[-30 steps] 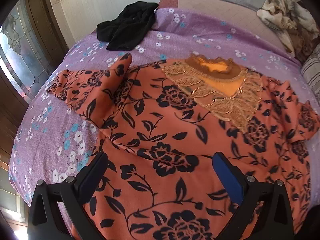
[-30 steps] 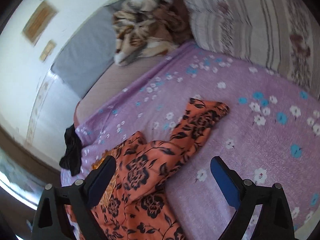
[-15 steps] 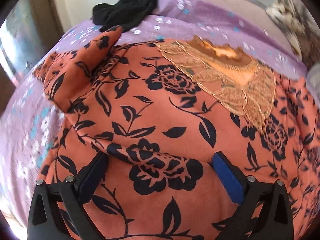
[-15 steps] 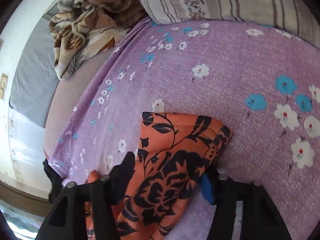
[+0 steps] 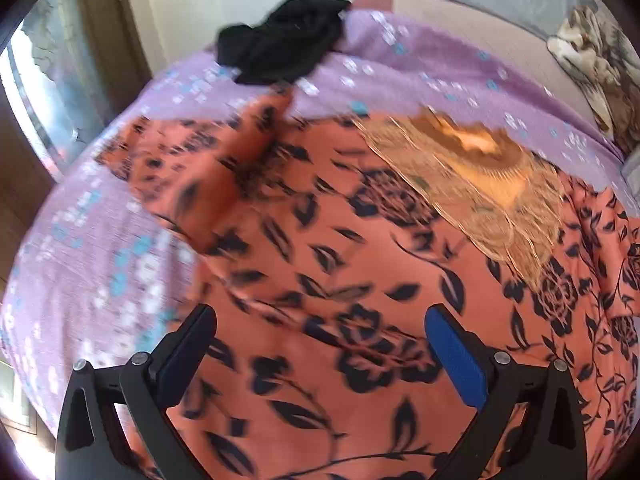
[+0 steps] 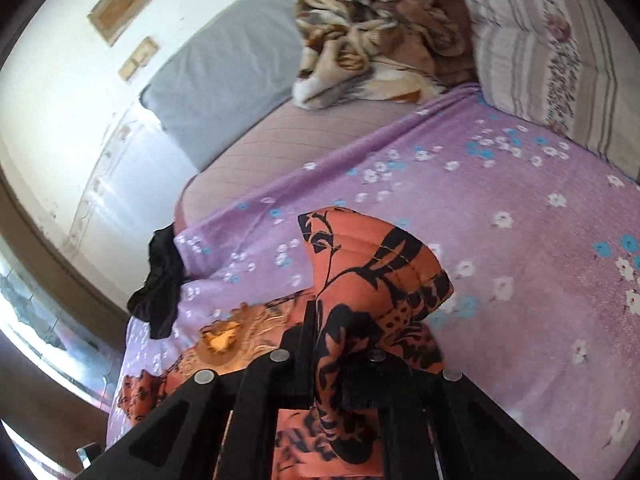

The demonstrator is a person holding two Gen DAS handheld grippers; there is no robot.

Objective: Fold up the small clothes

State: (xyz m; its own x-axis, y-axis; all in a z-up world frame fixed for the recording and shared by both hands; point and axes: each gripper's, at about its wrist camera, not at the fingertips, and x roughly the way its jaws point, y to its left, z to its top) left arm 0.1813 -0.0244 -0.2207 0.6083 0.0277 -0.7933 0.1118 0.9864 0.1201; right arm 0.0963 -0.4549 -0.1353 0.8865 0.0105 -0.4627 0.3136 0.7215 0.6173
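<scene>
While the orange floral top (image 5: 340, 280) lay spread across the purple bedsheet (image 5: 100, 264), its neckline toward the far edge, the right gripper (image 6: 340, 344) was clenched on one sleeve (image 6: 372, 264), lifted clear of the sheet. The left gripper (image 5: 320, 344) hung above the top's lower part, jaws wide apart, grasping nothing. A black garment (image 5: 284, 40) lay at the bed's far corner.

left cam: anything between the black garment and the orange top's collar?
Only bare purple sheet separates black garment from collar, in the left wrist view.
</scene>
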